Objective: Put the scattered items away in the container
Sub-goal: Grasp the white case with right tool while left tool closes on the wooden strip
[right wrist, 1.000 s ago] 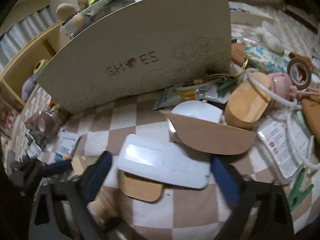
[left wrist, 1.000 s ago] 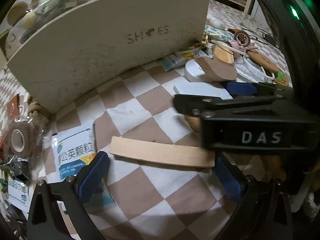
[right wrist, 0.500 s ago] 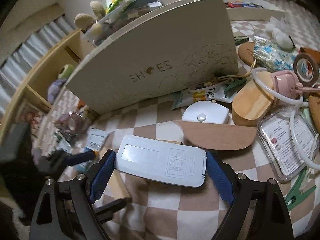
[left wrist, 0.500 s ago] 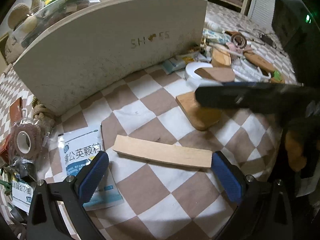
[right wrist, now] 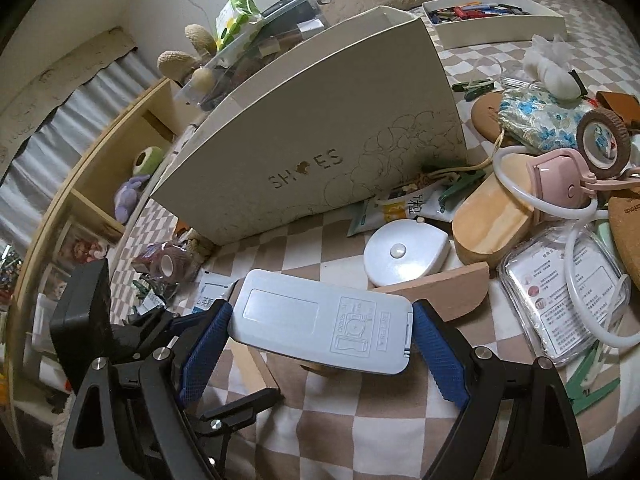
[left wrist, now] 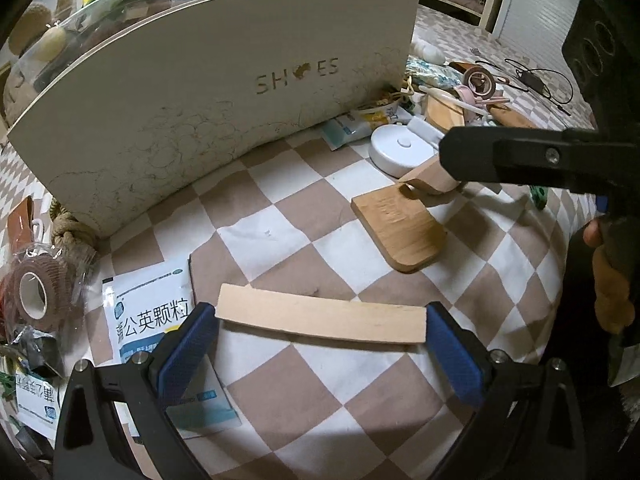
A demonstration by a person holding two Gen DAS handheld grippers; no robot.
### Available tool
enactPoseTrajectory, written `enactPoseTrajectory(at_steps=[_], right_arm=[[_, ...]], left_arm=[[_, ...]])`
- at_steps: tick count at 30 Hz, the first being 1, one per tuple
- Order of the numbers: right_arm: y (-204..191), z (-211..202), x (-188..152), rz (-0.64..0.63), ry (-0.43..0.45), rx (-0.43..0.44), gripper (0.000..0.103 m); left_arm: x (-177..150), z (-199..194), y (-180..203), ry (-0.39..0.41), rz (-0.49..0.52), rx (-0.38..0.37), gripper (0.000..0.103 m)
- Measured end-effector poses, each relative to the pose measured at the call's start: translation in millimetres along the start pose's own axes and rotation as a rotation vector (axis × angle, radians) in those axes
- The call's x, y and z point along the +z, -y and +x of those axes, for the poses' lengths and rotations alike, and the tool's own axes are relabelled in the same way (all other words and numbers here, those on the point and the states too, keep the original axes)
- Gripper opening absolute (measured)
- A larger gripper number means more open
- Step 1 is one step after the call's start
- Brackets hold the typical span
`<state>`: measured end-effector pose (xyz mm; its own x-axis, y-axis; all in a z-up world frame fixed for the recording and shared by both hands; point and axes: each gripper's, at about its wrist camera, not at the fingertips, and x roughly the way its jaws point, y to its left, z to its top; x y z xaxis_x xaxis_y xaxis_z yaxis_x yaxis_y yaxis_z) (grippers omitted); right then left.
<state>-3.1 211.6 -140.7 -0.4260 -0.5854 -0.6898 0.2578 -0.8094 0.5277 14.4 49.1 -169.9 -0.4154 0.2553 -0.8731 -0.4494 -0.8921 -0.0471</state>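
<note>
White plastic remote (right wrist: 320,322), clamped endwise in the right gripper (right wrist: 322,326), needs a level carry over the shoe box (right wrist: 312,136) wall, while the left gripper (left wrist: 320,332) brackets a wooden strip (left wrist: 320,316), grip unclear.

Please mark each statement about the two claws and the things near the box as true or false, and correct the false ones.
1. The right claw grips a white remote control. True.
2. The left claw brackets a flat wooden strip. True.
3. The box reads "TOYS". False: it reads "SHOES".
4. The round white device is inside the box. False: it lies on the checkered cloth, outside.
</note>
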Motion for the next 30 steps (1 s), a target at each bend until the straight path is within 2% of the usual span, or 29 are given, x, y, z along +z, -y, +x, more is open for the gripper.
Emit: enactPoseTrajectory(at_steps=[8,13,19,27,30], right_arm=[[2.5,-1.8,1.2,0.008,0.002,0.011,0.09],[2.6,-2.0,1.3,0.01,0.002,0.01,0.09],[3.2,-1.5,0.8,0.011,-0.004,0.011,0.09],[3.9,-1.2,0.6,0.008,-0.004,0.011,0.09],[3.2,-2.3,0.1,0.001,-0.001,0.011,0.09]], left_arm=[[-1.0,-3.0,-3.2,0.016,-0.024,-0.008,0.101],[-4.3,0.7,-13.0,-0.001,-0.096,-0.061,0.101],[-7.6,1.4,-16.2,-0.006,-0.126,-0.082,0.101],[-11.0,-7.8,-13.0,0.038,-0.152,-0.029,0.101],[-12.3,-11.7,-12.8,0.058,-0.196,0.03,0.101]])
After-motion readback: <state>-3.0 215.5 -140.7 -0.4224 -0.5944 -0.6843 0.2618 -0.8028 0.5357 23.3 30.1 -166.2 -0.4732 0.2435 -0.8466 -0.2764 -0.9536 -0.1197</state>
